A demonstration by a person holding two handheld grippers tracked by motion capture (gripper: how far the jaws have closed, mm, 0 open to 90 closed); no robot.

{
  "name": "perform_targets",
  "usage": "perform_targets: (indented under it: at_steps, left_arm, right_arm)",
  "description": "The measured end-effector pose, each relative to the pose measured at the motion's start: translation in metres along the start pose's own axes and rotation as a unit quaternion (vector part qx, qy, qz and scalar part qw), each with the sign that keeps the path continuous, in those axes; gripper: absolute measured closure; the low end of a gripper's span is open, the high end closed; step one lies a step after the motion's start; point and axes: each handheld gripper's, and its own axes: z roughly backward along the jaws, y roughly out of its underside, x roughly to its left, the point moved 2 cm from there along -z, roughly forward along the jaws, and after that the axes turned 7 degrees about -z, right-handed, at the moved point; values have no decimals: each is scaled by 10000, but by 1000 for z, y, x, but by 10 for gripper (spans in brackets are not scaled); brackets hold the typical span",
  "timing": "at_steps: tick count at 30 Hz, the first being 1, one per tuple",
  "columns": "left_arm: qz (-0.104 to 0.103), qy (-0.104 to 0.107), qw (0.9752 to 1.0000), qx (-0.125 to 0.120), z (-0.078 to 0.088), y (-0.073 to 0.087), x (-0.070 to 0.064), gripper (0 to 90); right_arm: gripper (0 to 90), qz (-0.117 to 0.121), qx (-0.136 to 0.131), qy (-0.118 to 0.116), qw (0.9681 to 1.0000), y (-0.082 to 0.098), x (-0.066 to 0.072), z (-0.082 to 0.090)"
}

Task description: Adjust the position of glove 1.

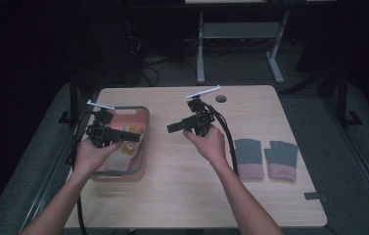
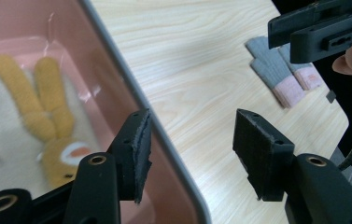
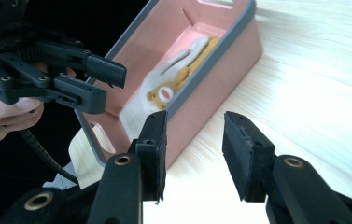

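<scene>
Pink basket (image 1: 144, 147) on pale wooden table (image 1: 182, 191), dark room

A pair of grey-and-pink gloves (image 1: 266, 159) lies flat on the wooden table (image 1: 182, 191), near its right edge.

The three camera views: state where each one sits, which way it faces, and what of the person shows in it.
High view: fixed above the person's side, facing forward and down on the pale wooden table; both forearms and hands enter from the bottom.
Left gripper view: rides the left gripper, looking along its open jaws over the pink plastic basket towards the grey-and-pink knitted gloves; fingers of the other hand show.
Right gripper view: rides the right gripper, facing the basket; the left hand shows.
Shared: both gripper views show the basket's white-and-yellow plush glove.
</scene>
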Motion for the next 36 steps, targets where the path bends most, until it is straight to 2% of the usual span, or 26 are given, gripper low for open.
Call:
perform_targets:
  at_steps: [7,15,23,25,26,36]
  left_arm:
    - [-84,60,9999,-86,-6,-6,-13,435]
    - [-260,170,9995,-99,-23,-13,-30,398]
    - [-394,326,9986,-123,-45,-18,-49,366]
    - [-430,368,9983,-110,-51,-18,-53,362]
    - [-430,392,9982,-120,-54,-19,-56,360]
    - [-496,588,9970,-115,-81,-20,-75,320]
  right_arm:
    - [575,23,-49,125,9999,5,-10,17]
    - [557,37,-112,207,9997,14,-21,36]
    - [541,-121,-226,328,9991,25,-36,61]
    - [538,-95,-232,393,9989,29,-42,67]
    - [536,-163,-235,401,9988,31,-43,70]
    - [523,-363,-335,632,9968,51,-71,102]
